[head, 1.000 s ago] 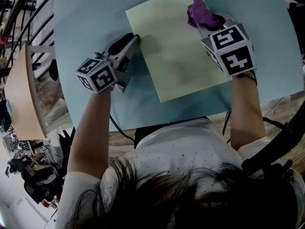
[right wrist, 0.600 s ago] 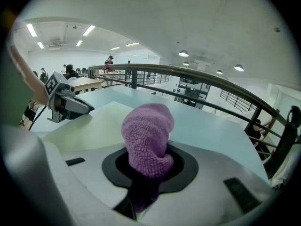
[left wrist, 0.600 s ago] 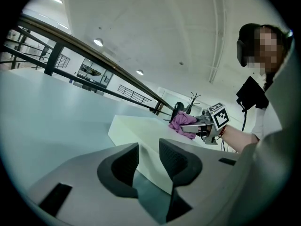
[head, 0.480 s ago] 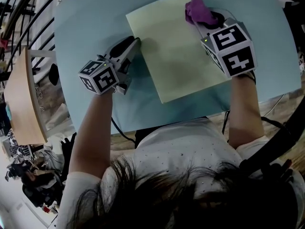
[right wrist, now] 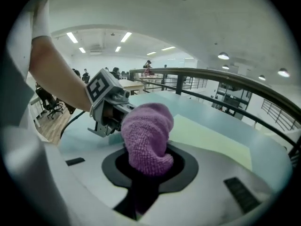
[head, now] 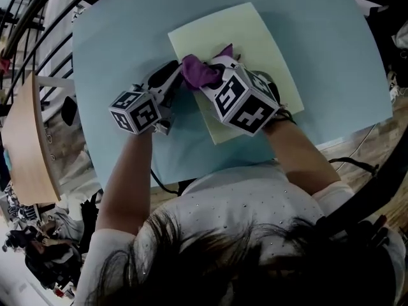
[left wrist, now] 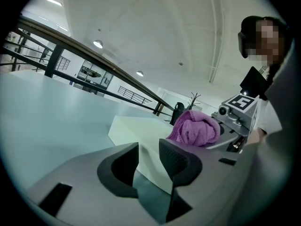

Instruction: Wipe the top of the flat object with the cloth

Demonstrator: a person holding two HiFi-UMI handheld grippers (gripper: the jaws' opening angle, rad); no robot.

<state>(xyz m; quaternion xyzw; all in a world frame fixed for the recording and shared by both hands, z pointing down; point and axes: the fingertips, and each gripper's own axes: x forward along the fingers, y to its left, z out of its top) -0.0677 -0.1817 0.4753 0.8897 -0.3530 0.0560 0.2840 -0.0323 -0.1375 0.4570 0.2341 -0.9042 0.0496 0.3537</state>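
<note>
A pale yellow-green flat board [head: 255,50] lies on the light blue table [head: 115,37]. My right gripper [head: 211,75] is shut on a bunched purple cloth [head: 199,74] and presses it on the board's left part, close to the left edge. The cloth [right wrist: 146,135] fills the right jaws [right wrist: 148,166]. My left gripper [head: 175,69] rests at the board's left edge, just beside the cloth. Its jaws [left wrist: 149,154] stand apart with the board's edge [left wrist: 136,126] running through the gap, and no pad visibly clamps it. The cloth [left wrist: 194,128] shows just beyond them.
A wooden chair back [head: 29,132] and dark railings [head: 25,11] stand left of the table. A black cable [head: 162,177] hangs off the table's near edge by the person's body. Bare blue tabletop surrounds the board on every side.
My right gripper has carried the cloth from the board's far right corner across to its left edge, next to the left gripper. The left gripper has stayed nearly still.
</note>
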